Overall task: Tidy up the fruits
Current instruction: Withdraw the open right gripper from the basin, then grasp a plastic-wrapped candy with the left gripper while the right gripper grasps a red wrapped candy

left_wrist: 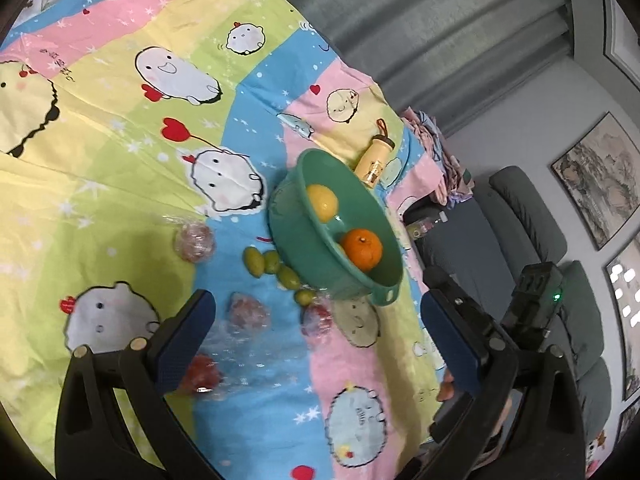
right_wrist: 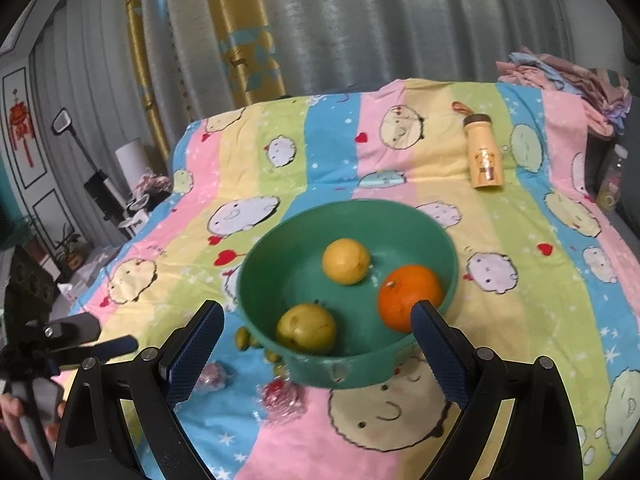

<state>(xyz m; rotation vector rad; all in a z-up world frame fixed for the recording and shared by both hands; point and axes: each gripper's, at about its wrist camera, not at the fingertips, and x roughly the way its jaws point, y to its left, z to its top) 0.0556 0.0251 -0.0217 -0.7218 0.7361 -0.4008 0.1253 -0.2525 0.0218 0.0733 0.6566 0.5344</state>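
A green bowl point(right_wrist: 416, 232) stands on the cartoon-print cloth and holds a lemon point(right_wrist: 346, 261), an orange point(right_wrist: 406, 297) and a yellow-green pear point(right_wrist: 306, 328). The bowl also shows in the left wrist view point(left_wrist: 298, 184). Small green fruits point(left_wrist: 256, 261) and plastic-wrapped red fruits point(left_wrist: 195, 241) lie on the cloth beside the bowl. My left gripper point(left_wrist: 318, 316) is open and empty above the wrapped fruits. My right gripper point(right_wrist: 316, 322) is open and empty, just before the bowl's near rim. The other gripper shows at the left edge of the right wrist view point(right_wrist: 76, 340).
A tan bottle point(right_wrist: 484, 152) lies on the cloth behind the bowl. A pile of folded clothes point(right_wrist: 560, 76) sits at the far right corner. A grey sofa point(left_wrist: 532, 216) stands beside the table. Curtains hang behind.
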